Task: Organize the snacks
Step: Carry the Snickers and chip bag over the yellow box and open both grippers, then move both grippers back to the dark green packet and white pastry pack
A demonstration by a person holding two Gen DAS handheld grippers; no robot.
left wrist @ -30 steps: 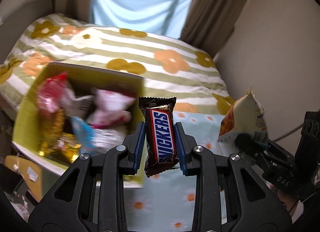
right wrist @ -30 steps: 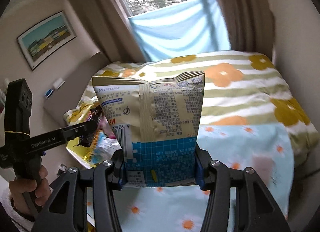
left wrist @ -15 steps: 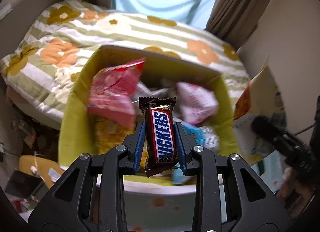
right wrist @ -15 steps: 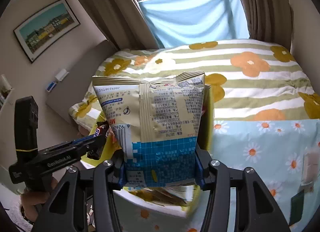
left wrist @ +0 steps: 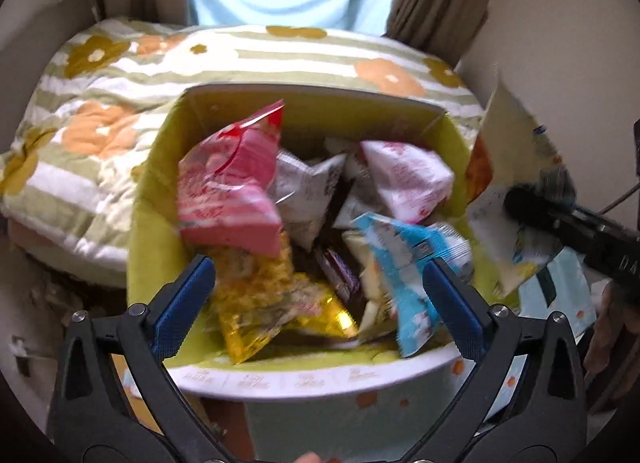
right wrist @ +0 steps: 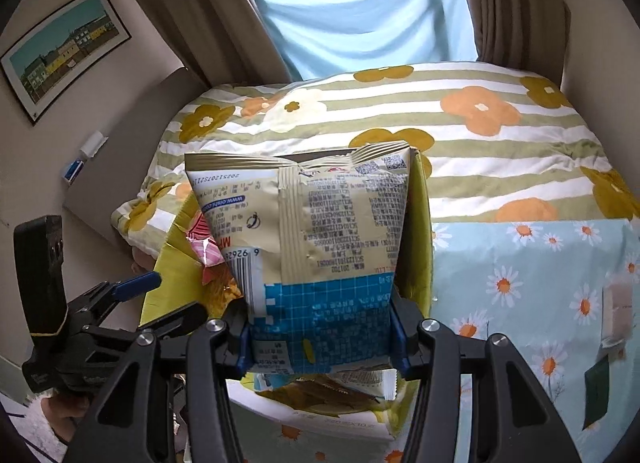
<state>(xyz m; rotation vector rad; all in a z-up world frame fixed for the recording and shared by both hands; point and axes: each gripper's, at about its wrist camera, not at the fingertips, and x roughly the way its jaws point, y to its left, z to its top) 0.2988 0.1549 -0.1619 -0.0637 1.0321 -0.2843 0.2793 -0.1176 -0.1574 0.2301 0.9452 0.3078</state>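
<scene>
The left gripper [left wrist: 316, 295] was positioned over the open yellow-green cardboard box [left wrist: 160, 191], its blue-padded jaws opening wide with nothing clamped between them. The box was filled with snack packets, among them a pink-and-red bag [left wrist: 228, 191]. The right gripper [right wrist: 322, 337] was clamped on a beige-and-blue foil crisp bag [right wrist: 312, 239], held upright at the box's right edge.

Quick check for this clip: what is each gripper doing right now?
Left gripper: jaws opening, nothing between them, over the snack box.
Right gripper: shut on the beige and blue snack bag.
</scene>
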